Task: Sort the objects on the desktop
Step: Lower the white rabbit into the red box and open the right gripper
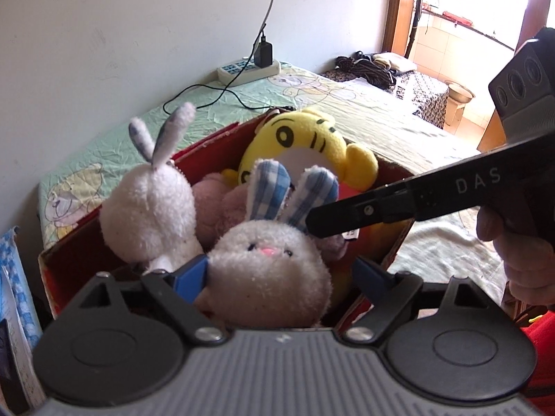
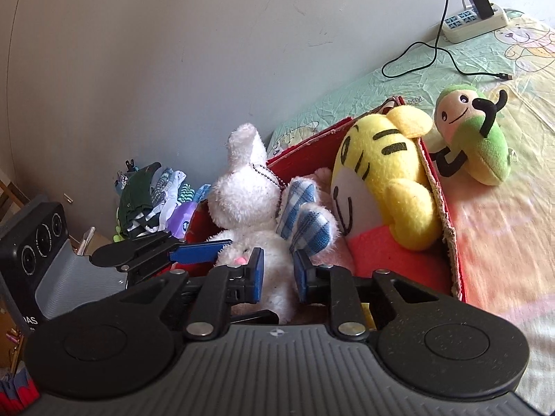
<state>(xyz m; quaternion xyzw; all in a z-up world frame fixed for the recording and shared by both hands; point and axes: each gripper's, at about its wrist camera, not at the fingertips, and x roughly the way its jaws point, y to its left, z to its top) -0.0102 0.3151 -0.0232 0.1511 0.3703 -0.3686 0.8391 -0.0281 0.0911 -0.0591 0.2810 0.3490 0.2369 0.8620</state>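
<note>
A white bunny with blue checked ears (image 1: 267,263) (image 2: 301,222) lies at the near end of a red cardboard box (image 1: 208,142) (image 2: 447,228). My left gripper (image 1: 281,274) stands open around its head; the left pad touches the plush, the right pad is clear of it. My right gripper (image 2: 279,274) is shut on the bunny's white plush just below the ears, and its black finger (image 1: 333,215) reaches in from the right. Also in the box are a second white bunny (image 1: 149,208) (image 2: 242,187), a yellow tiger plush (image 1: 305,138) (image 2: 378,180) and a pink plush (image 1: 222,204).
A green plush (image 2: 478,145) lies on the bed sheet outside the box's right wall. A power strip (image 1: 248,69) (image 2: 475,24) with a black cable sits by the wall. Folded clothes (image 2: 152,201) are piled left of the box. A hand (image 1: 520,260) holds the right gripper.
</note>
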